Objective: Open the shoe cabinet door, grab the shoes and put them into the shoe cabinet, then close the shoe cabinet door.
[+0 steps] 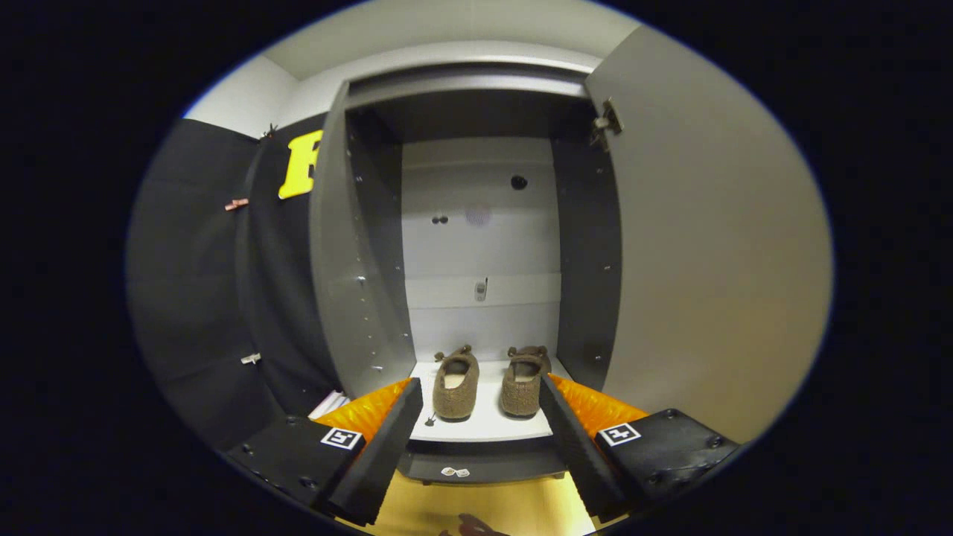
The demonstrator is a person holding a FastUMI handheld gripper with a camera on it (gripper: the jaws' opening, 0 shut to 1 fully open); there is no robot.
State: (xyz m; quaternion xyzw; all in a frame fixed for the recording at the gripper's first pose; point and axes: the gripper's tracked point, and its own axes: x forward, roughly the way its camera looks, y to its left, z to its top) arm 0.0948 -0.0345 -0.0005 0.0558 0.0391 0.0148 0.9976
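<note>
1. Straight ahead of the claw (482, 393) stands the shoe cabinet (350, 246), its inside open to view.
2. Cabinet door (707, 246): swung wide to the right side, inner face showing, a metal hinge (607, 123) near its top corner.
3. Cabinet inside: dark side walls with rows of small peg holes, a pale back panel (480, 246) with a few small holes and a small fitting at mid height.
4. Bottom shelf (484, 420): white, carrying both shoes.
5. Left shoe (456, 385) and right shoe (523, 383): brown, fuzzy, slipper-like, lying side by side with a narrow strip of shelf between them, toes toward the claw, heels toward the back panel. Neither touches a cabinet wall, as far as can be told.
6. Claw state: spread wide, nothing between the fingers. Left finger (383, 447) and right finger (577, 447) reach toward the front edge of the shelf; the pair of shoes sits just ahead of and between the tips. No contact with either shoe.
7. Below the shelf: the cabinet's dark base strip with two small stickers (455, 472), and under that a yellowish wooden floor (476, 510).
8. Left of the cabinet: black cloth wall (201, 283) with a couple of small clips on it.
9. A small dark shape sits on the floor nearest the camera, too cut off to identify.
</note>
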